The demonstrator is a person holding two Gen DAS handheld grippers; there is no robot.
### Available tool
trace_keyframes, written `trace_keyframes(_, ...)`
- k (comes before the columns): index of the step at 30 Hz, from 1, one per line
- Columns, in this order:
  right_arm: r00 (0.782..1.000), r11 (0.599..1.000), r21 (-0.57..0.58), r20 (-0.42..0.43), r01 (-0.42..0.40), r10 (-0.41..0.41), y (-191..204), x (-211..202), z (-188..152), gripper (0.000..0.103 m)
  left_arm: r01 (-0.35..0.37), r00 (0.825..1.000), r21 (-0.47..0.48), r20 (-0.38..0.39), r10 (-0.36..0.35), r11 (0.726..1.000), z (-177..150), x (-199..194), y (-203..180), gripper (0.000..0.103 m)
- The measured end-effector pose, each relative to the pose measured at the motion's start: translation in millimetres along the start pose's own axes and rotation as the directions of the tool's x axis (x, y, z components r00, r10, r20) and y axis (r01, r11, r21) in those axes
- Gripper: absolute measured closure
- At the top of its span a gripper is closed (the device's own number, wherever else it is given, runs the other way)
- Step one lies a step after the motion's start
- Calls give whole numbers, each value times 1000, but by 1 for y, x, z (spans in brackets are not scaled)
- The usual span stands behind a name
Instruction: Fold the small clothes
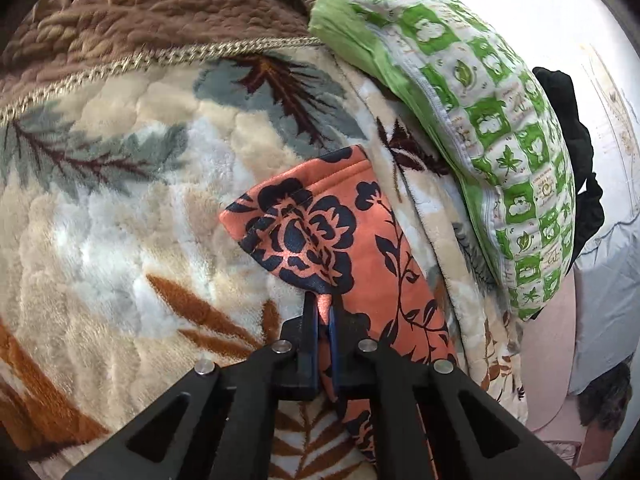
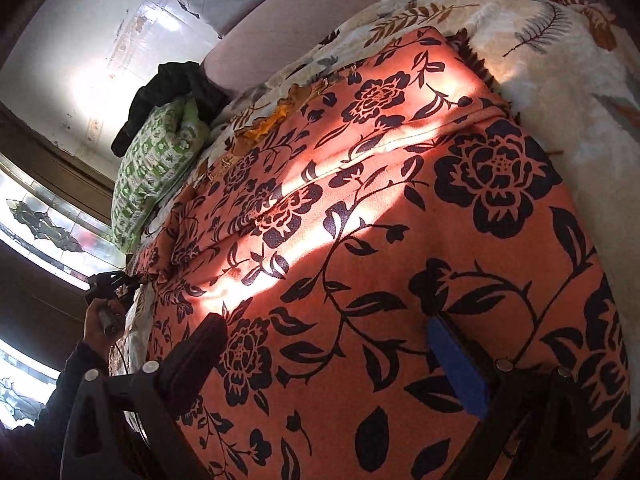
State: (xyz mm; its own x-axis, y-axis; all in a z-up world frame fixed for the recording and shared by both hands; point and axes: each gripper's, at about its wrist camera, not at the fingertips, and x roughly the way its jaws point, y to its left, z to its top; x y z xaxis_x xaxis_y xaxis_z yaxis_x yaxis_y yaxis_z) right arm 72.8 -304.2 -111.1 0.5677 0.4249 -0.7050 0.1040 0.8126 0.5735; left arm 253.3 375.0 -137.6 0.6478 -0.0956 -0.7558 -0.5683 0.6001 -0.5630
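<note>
An orange garment with a dark floral print lies on a plush leaf-pattern blanket. My left gripper is shut on the garment's edge, with cloth pinched between the blue pads. In the right wrist view the same garment is spread wide and fills most of the frame. My right gripper is open just above it, with one dark finger on the left and one blue pad on the right. The left gripper shows at the far left edge, held in a hand.
A green and white patterned pillow lies at the blanket's right side, also seen in the right wrist view. A black cloth sits behind it. A brown fringed cover borders the blanket at the top. A pale wall stands beyond.
</note>
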Motion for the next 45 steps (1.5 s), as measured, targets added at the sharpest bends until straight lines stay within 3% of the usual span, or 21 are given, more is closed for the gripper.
trace_keyframes(3,1000,1000,10,8,-20,19,-4,-1,0,1,12,990,252,135,-47,968,-19,-51,-65,99)
trace_keyframes(5,1000,1000,5,20,-24,24,-5,-1,-2,1,75,971,429,173,-164,900,-49,-92,-122,99)
trace_keyframes(8,999,1000,-10,35,-18,18,-3,-1,-4,1,188,931,635,129,-343,749,-115,-143,-211,99)
trace_keyframes(12,997,998,12,59,-59,58,-9,-5,-5,2,329,877,779,-43,-479,533,-227,-171,-310,99)
trace_keyframes(14,994,996,36,69,-81,79,-13,-6,-4,2,367,868,817,-128,-481,444,-288,-164,-343,98)
trace_keyframes(15,994,995,45,73,-88,85,-14,-7,-4,2,378,874,829,-173,-453,412,-318,-153,-355,96)
trace_keyframes(16,993,994,51,74,-94,90,-15,-8,-3,2,410,881,835,-259,-396,366,-348,-134,-364,86)
trace_keyframes(17,993,994,54,74,-99,95,-15,-8,-3,2,445,885,839,-358,-297,313,-378,-110,-368,58)
trace_keyframes(18,992,993,56,73,-107,103,-16,-9,-3,2,450,892,845,-411,-189,288,-401,-86,-366,38)
trace_keyframes(20,990,990,66,71,-126,121,-18,-11,-2,2,394,914,874,-405,-21,283,-424,-50,-344,38)
trace_keyframes(22,989,986,91,66,-141,135,-21,-16,-1,2,303,947,896,-322,4,325,-411,-45,-314,38)
trace_keyframes(27,974,969,141,126,-205,188,-29,-39,19,1,184,981,833,-186,-49,522,-314,-66,-241,31)
trace_keyframes(31,952,949,158,188,-272,242,-23,-49,67,1,84,994,752,-111,1,654,-256,-53,-188,31)
trace_keyframes(33,920,910,180,196,-373,339,-19,-43,92,1,75,992,711,-127,23,699,-243,-39,-167,31)
trace_keyframes(35,880,854,219,177,-472,441,-18,-25,116,1,-2,982,716,-131,138,698,-242,-12,-153,31)
trace_keyframes(36,883,847,251,165,-468,439,-23,-12,124,1,-40,973,722,-129,190,691,-243,-1,-145,31)
trace_keyframes(37,911,865,285,131,-413,391,-27,6,130,1,-37,978,727,-114,174,685,-243,0,-143,29)
trace_keyframes(39,987,906,404,-42,-127,157,-53,45,127,1,-61,981,739,-81,178,671,-244,-9,-148,30)
trace_keyframes(40,986,897,423,-42,-129,162,-59,50,123,2,-48,985,734,-79,155,678,-242,-17,-151,30)
trace_keyframes(42,988,925,355,-18,-139,155,-43,36,127,1,-4,997,728,-45,54,686,-238,-38,-159,30)
trace_keyframes(45,984,958,225,35,-180,176,-9,18,137,1,51,999,747,-29,-44,663,-236,-51,-180,30)
